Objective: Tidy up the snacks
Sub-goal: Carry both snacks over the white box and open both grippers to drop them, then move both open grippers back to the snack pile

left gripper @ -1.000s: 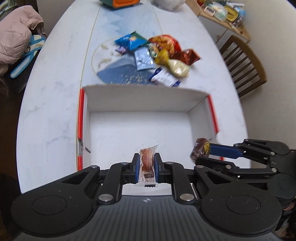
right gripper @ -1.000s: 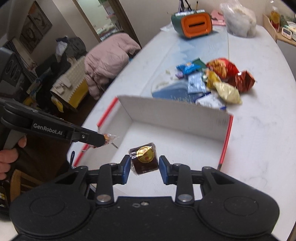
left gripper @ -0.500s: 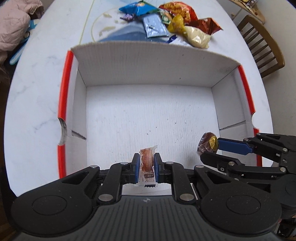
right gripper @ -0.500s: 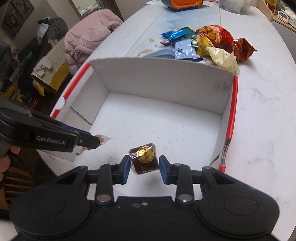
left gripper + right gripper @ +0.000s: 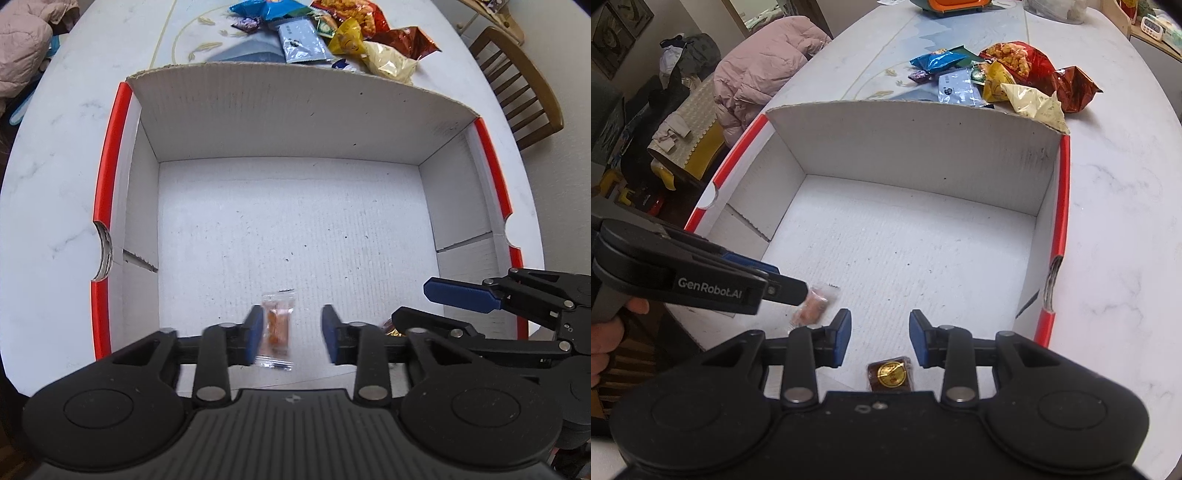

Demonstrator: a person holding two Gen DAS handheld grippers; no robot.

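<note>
A white cardboard box (image 5: 295,122) with red edges stands open on the table; it also shows in the right wrist view (image 5: 916,147). My left gripper (image 5: 291,334) is open over the box's near end, and a small clear-wrapped orange snack (image 5: 277,328) sits between its fingers, by the left pad, released. My right gripper (image 5: 879,338) is open, and a dark brown snack with a gold label (image 5: 890,374) lies just below it on the box floor. The right gripper shows in the left wrist view (image 5: 436,306). The left gripper shows in the right wrist view (image 5: 790,286).
A pile of several snack bags (image 5: 340,40) lies on the white table (image 5: 55,166) beyond the box's far wall, also in the right wrist view (image 5: 997,77). A wooden chair (image 5: 524,85) stands at the right. An orange and green appliance (image 5: 953,5) stands at the far end.
Both grippers moved forward and down over the box and opened. The orange snack and the brown snack were let go into the box's near end.
</note>
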